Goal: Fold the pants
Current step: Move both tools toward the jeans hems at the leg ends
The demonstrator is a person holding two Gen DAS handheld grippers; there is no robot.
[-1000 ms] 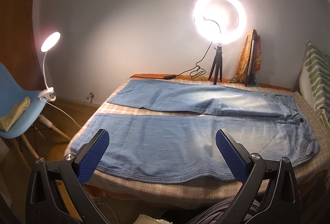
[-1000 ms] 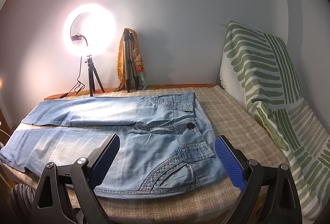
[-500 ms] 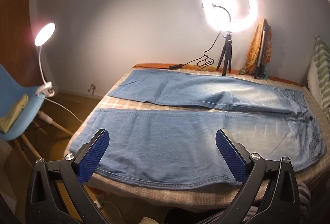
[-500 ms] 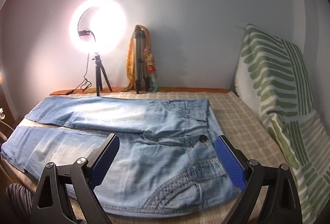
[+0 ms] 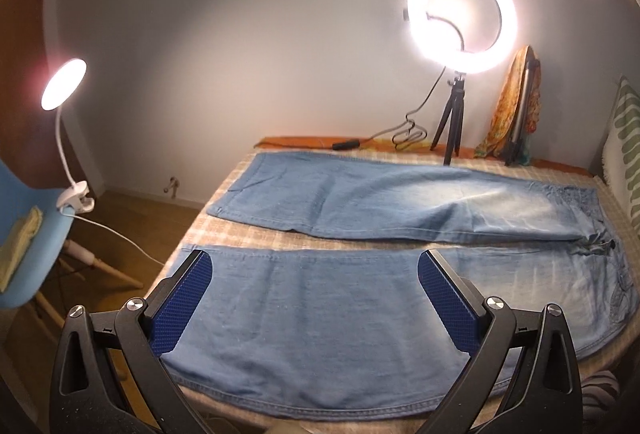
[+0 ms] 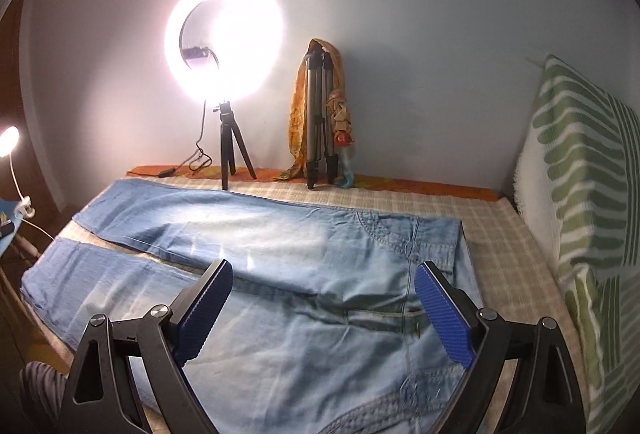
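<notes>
You've got the bed (image 5: 224, 190) under everything, checked cover showing at its edges, and the jeans (image 5: 360, 298) spread flat across it, both legs laid out side by side with a strip of cover between them. Waistband sits to your right near the striped pillow (image 6: 580, 170), hems run off to your left toward the blue chair (image 5: 28, 234). Against the far wall the ring light (image 5: 462, 12) blazes, a draped tripod (image 6: 320, 122) beside it, and the clip lamp (image 5: 64, 84) glows on the chair side.

Nothing's folded yet, so by my read you're at the opening reach. The next move calls for a grip on the near leg's edge at both ends, then carrying it over onto the far leg so the seams line up; take only the near leg, not the cover.

Left tool (image 5: 316, 300) hangs spread wide over the near leg's lower half, gripping nothing, blue pads (image 5: 182, 300) framing denim close to the hem. Right tool (image 6: 324, 312) is likewise gaping and empty, poised over the hip, the fly between its pads (image 6: 444, 318), the pocket stitching just below
</notes>
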